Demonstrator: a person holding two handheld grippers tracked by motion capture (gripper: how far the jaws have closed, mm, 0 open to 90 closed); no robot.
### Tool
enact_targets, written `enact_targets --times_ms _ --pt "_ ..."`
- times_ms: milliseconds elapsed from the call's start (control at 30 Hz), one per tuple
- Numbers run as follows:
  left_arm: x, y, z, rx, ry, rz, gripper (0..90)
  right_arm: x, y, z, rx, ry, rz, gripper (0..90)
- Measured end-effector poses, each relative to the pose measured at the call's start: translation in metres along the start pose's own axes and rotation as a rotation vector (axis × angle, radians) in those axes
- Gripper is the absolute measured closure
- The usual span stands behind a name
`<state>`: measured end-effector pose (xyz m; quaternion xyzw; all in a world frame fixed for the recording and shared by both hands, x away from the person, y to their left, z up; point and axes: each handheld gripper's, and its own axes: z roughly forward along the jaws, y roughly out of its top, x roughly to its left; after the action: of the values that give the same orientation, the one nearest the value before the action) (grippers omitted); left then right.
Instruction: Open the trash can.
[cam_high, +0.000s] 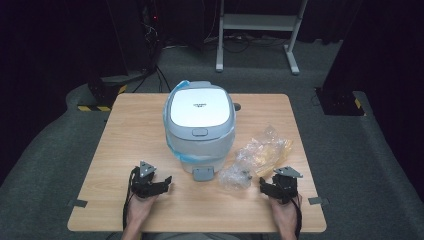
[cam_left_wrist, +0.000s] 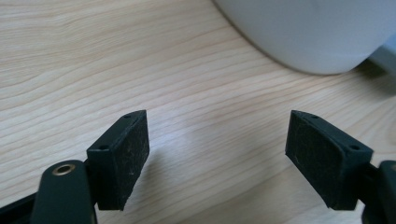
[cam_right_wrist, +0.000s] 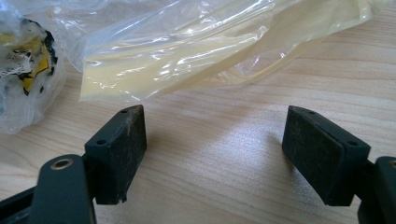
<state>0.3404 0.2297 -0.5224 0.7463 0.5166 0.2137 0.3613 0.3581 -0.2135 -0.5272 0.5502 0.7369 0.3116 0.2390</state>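
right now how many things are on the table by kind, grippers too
rice cooker: 1
clear plastic bags: 2, a yellowish bag and a small crumpled bag
grippers: 2, left gripper and right gripper
total: 5

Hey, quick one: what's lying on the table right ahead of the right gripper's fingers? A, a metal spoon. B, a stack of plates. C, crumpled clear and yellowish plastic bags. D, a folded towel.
C: in the right gripper view, the crumpled plastic bags lie on the wooden table just beyond the right gripper, whose fingers stand apart with nothing between them.
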Motion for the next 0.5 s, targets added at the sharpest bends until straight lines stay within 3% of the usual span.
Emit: enact_targets --times_ms 267,500 --pt "-0.007 0.001 0.002 -0.009 -0.039 -0.01 20.8 0.0 0.0 0.0 0.0 0.0 0.0 21.8" --pt "-0.022 0.005 0.01 -0.023 -0.072 -0.012 18.2 0.0 0.0 0.0 0.0 0.0 0.0 21.8"
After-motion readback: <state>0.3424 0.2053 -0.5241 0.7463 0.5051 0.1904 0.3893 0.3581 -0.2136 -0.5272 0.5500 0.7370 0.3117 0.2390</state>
